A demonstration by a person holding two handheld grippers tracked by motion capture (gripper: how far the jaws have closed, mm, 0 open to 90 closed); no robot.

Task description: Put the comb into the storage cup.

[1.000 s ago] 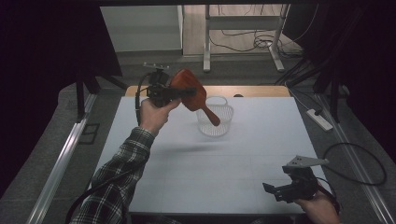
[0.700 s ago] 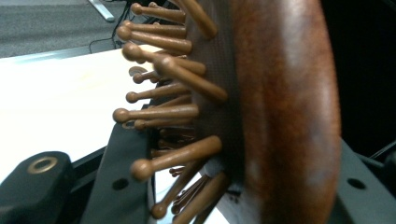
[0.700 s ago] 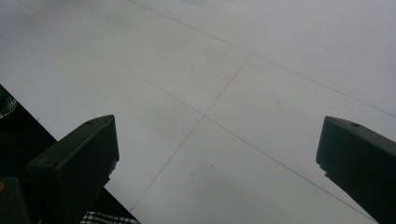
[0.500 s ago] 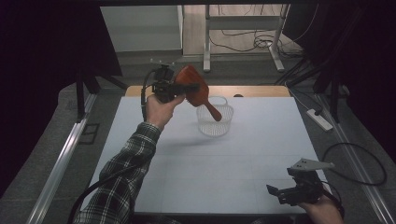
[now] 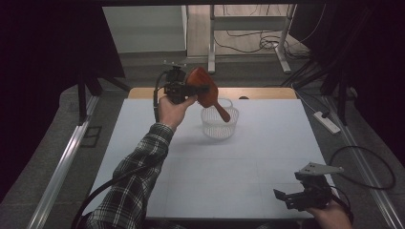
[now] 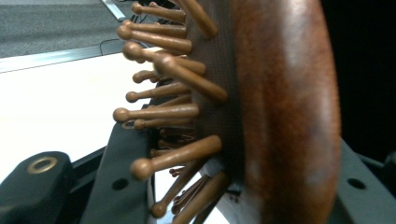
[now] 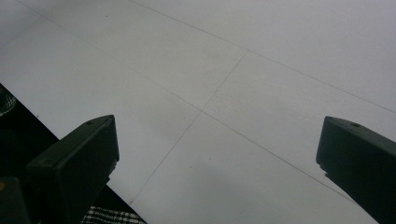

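Clamping wooden hairbrush [image 5: 205, 90] in left gripper [image 5: 184, 89], handle over clear basket [image 5: 219, 125], right gripper [image 5: 298, 196] wide open, empty.

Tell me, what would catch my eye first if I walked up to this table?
Most likely the reddish-brown wooden hairbrush, clamped in the left gripper and held in the air over a clear plastic basket at the far side of the white table. In the left gripper view its round-tipped wooden pins loom large. The right gripper waits at the near right corner, jaws wide open and holding nothing.
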